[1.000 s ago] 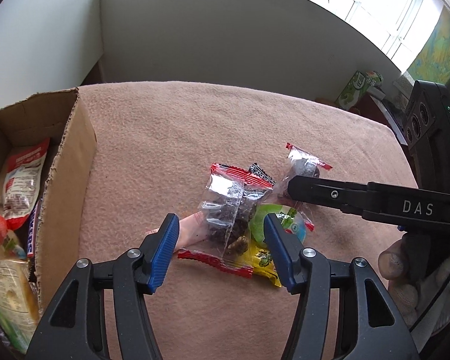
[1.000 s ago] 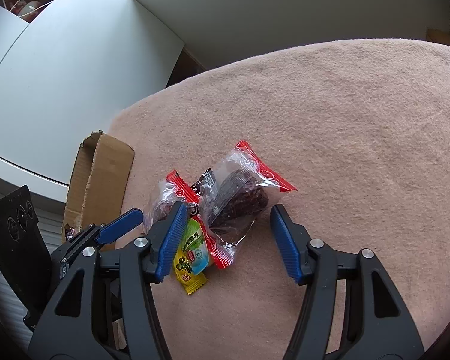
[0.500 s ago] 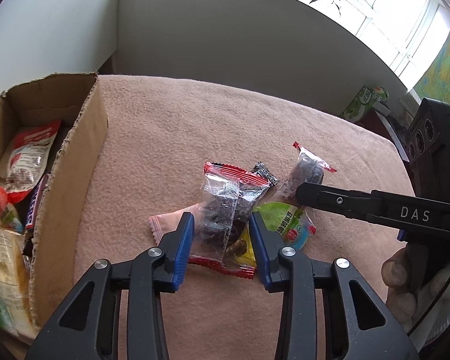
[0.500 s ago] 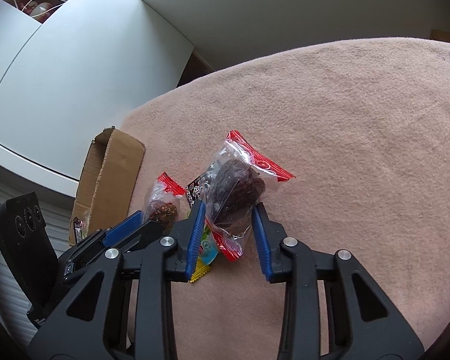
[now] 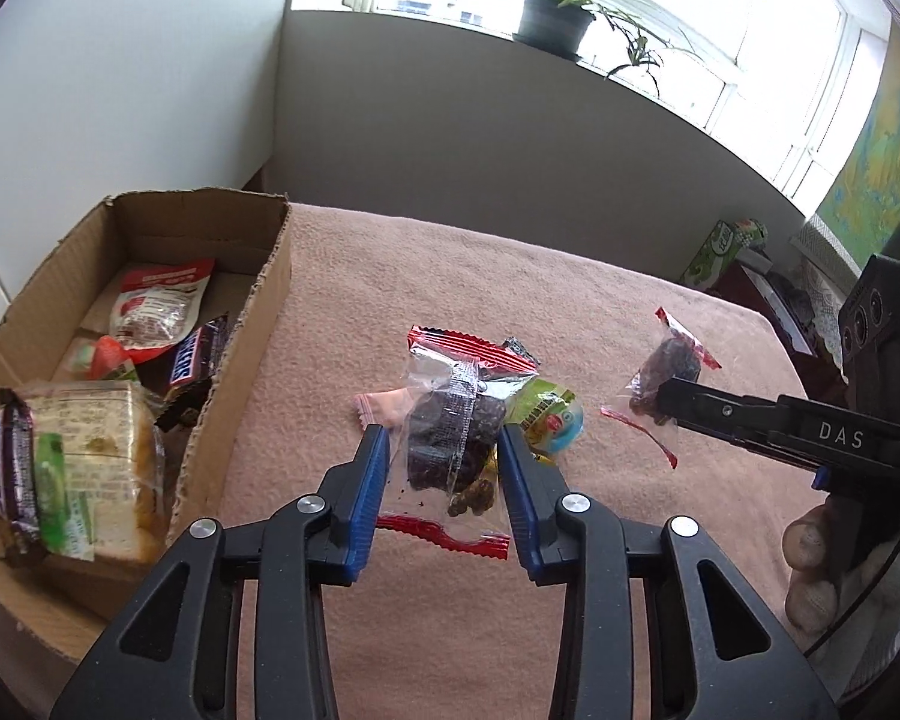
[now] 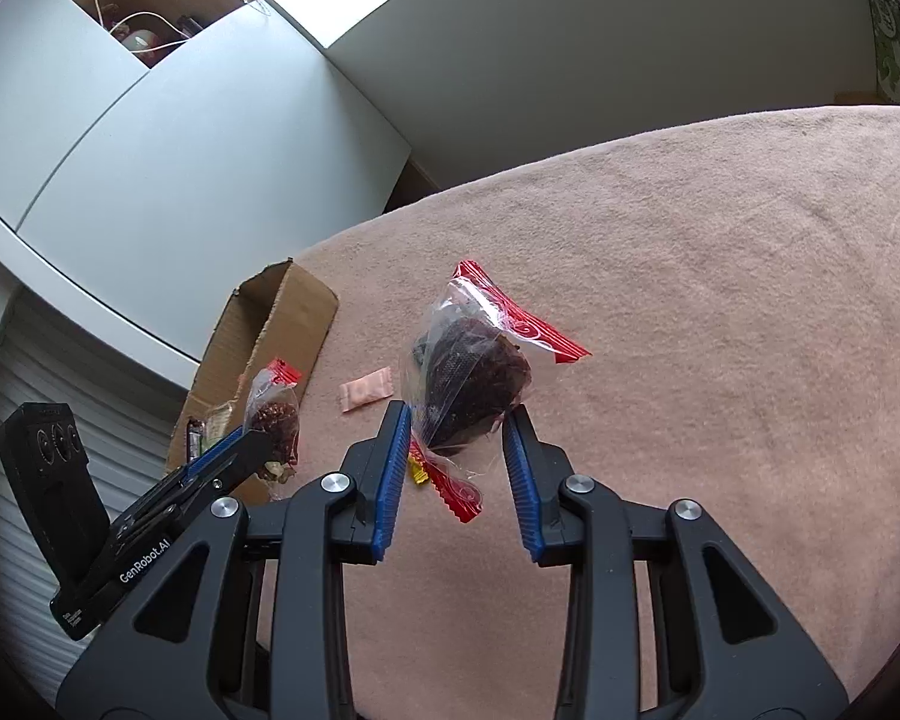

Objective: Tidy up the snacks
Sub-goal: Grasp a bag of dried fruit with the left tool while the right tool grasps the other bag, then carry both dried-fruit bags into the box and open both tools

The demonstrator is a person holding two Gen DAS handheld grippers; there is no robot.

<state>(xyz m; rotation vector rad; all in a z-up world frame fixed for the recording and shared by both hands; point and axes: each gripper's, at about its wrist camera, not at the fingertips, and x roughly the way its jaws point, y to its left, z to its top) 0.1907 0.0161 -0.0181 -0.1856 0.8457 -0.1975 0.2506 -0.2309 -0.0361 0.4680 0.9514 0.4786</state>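
Note:
My left gripper [image 5: 444,468] is shut on a clear packet with red ends [image 5: 450,432] holding a dark snack, raised a little over the pink blanket [image 5: 390,276]. My right gripper [image 6: 456,438] is shut on a similar clear dark-snack packet [image 6: 468,372], also off the blanket. Each gripper shows in the other's view: the right gripper [image 5: 669,402] with its packet [image 5: 666,363] is at the right, the left gripper [image 6: 252,450] with its packet [image 6: 273,408] at the left. An open cardboard box [image 5: 270,300] sits left of the left gripper.
A green-yellow packet [image 5: 549,414], a pink sachet [image 5: 384,405] and a small black packet [image 5: 519,348] lie on the blanket. The box holds Snickers bars [image 5: 192,354], a wrapped sandwich [image 5: 90,468] and a red-white pouch [image 5: 156,300]. A hand [image 5: 810,564] grips the right tool.
Both grippers went from open to shut on their packets, then rose and swung left toward the box, which now shows more fully. The pink sachet is uncovered.

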